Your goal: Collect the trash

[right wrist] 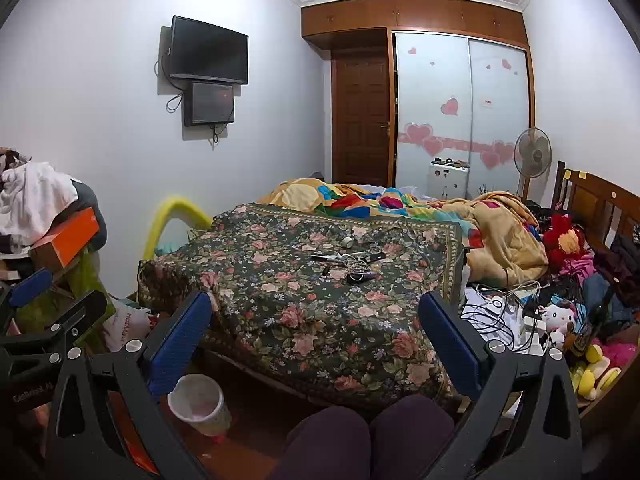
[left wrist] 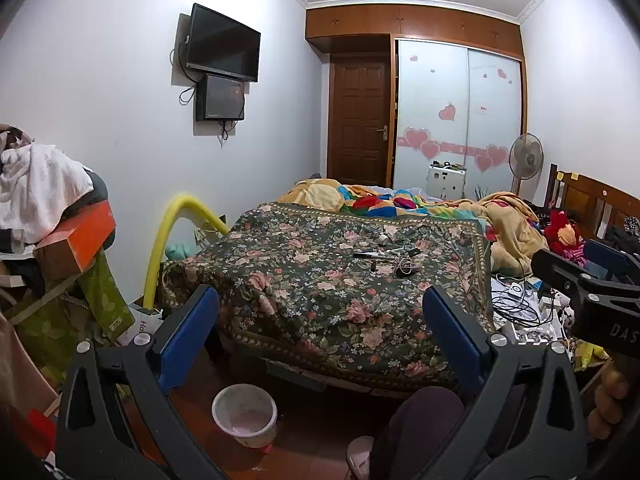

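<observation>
A white waste bin [left wrist: 245,414] [right wrist: 198,404] with a pale liner stands on the floor in front of the bed. Small bits lie on the floral cloth [left wrist: 320,280] [right wrist: 304,300]: a roll of tape, dark sticks and tangled white cords [left wrist: 386,256] [right wrist: 348,262]. My left gripper [left wrist: 320,294] is open and empty, held short of the cloth's near edge. My right gripper [right wrist: 315,300] hangs open beside it, also empty. Each shows in the other's view, the right gripper [left wrist: 584,264] at the right edge and the left gripper [right wrist: 56,296] at the left edge.
The person's knees [right wrist: 360,440] and a pink slipper [left wrist: 360,456] sit below the grippers. A pile of clothes and an orange box [left wrist: 76,240] crowd the left. Chargers, cables [right wrist: 504,312] and soft toys [right wrist: 560,316] fill the right. Quilts [right wrist: 500,236] cover the far bed.
</observation>
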`<state>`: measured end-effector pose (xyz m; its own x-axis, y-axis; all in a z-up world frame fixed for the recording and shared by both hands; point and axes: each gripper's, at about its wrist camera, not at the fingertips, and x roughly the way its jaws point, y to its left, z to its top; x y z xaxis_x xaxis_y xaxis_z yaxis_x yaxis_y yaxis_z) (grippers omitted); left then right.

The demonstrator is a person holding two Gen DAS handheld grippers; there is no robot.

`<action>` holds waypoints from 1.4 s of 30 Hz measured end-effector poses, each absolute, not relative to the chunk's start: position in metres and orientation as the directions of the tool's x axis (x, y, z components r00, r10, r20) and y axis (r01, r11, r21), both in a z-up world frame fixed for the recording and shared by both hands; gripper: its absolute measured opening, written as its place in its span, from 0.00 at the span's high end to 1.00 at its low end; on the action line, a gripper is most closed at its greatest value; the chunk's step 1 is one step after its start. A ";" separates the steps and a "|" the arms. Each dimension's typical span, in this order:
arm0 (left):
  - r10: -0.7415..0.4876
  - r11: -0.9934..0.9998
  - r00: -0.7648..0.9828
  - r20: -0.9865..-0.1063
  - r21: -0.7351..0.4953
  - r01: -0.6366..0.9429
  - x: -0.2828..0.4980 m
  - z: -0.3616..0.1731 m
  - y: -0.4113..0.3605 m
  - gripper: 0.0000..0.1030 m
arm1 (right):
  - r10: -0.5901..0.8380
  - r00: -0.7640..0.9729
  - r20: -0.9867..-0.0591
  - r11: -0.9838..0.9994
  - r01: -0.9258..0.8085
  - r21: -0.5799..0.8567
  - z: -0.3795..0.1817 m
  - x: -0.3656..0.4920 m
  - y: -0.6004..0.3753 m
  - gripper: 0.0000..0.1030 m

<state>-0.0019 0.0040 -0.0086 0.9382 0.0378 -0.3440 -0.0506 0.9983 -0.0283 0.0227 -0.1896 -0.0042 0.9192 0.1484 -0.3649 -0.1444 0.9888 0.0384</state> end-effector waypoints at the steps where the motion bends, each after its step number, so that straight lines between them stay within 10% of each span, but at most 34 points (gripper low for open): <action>1: 0.040 0.998 0.938 -0.344 -0.028 -0.053 -0.002 -0.009 0.004 0.01 | 0.150 0.919 -0.365 0.988 -0.146 0.038 -0.004 0.022 -0.190 0.00; 42: 0.030 0.998 0.936 -0.351 -0.037 -0.045 0.000 -0.014 0.008 0.01 | 0.161 0.914 -0.373 0.986 -0.161 0.033 -0.001 0.022 -0.182 0.00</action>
<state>0.0004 0.0082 -0.0140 0.9360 0.0295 -0.3508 -0.0454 0.9983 -0.0371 0.0222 -0.1820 -0.0010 0.9138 0.1612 -0.3727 -0.1605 0.9865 0.0331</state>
